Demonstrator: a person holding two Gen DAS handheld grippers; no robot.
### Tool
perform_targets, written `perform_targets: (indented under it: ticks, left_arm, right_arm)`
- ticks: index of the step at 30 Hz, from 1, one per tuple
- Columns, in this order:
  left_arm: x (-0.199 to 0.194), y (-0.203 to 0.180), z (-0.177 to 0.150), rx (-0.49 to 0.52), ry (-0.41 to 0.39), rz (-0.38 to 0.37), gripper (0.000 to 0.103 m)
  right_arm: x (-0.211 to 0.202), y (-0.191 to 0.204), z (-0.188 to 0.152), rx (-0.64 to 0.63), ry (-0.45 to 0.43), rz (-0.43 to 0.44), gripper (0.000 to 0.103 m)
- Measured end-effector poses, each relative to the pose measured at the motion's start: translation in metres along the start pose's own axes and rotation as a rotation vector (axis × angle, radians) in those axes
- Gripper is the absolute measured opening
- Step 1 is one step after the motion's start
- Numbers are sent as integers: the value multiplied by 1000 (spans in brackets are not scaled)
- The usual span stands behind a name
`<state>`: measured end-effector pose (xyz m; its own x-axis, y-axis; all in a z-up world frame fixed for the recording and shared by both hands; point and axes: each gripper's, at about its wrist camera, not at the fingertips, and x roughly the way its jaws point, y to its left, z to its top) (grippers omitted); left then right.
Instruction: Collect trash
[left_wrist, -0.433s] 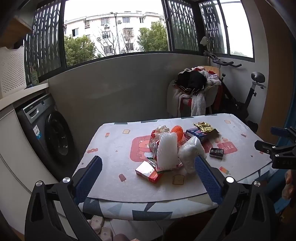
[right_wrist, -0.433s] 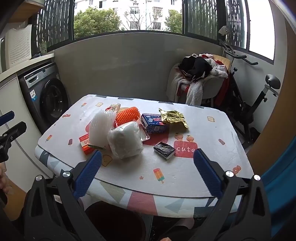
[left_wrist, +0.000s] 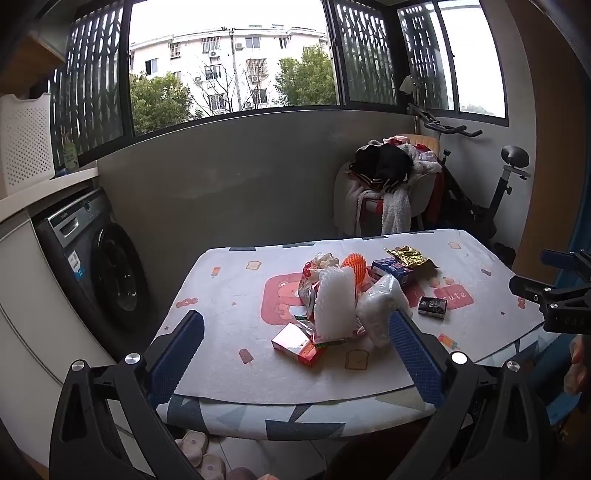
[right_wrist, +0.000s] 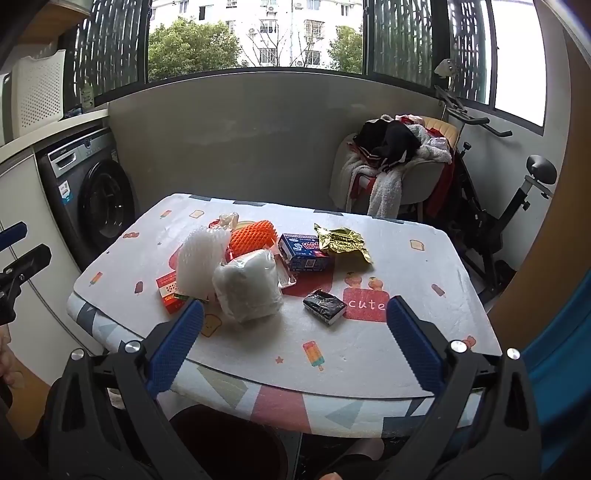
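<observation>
Tabletop (right_wrist: 424, 273) clutter is bunched; both hand-held grippers, left (left_wrist: 295, 354) and right (right_wrist: 295, 350), are held released, empty. Black packet (right_wrist: 324, 306) is best taken first.

Soft, even daylight comes in through the big window (left_wrist: 232, 70), where the sky is washed out to plain white. The table (left_wrist: 229, 295) is evenly lit, with only faint shadows under the clutter. Both views bulge like a fishbowl, bending straight lines near the edges, and the corners fade to black. The washing machine (left_wrist: 99, 266) sits in dimmer light, perhaps slightly soft.
</observation>
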<state>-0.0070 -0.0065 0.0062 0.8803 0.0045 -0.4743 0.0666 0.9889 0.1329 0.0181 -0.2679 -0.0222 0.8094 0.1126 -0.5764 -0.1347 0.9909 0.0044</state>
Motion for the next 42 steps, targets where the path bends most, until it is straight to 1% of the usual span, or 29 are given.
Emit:
perform_targets:
  ticks: [14, 34, 42]
  left_arm:
    - [2, 5, -1, -3, -1, -8, 98]
    - [2, 5, -5, -3, 2, -11, 98]
    - [5, 3, -16, -5, 10, -14, 98]
  right_arm:
    - [-8, 5, 1, -21, -18, -16, 97]
    - [-6, 6, -3, -24, -19, -20, 97]
    - [-6, 3, -4, -24, -17, -21, 97]
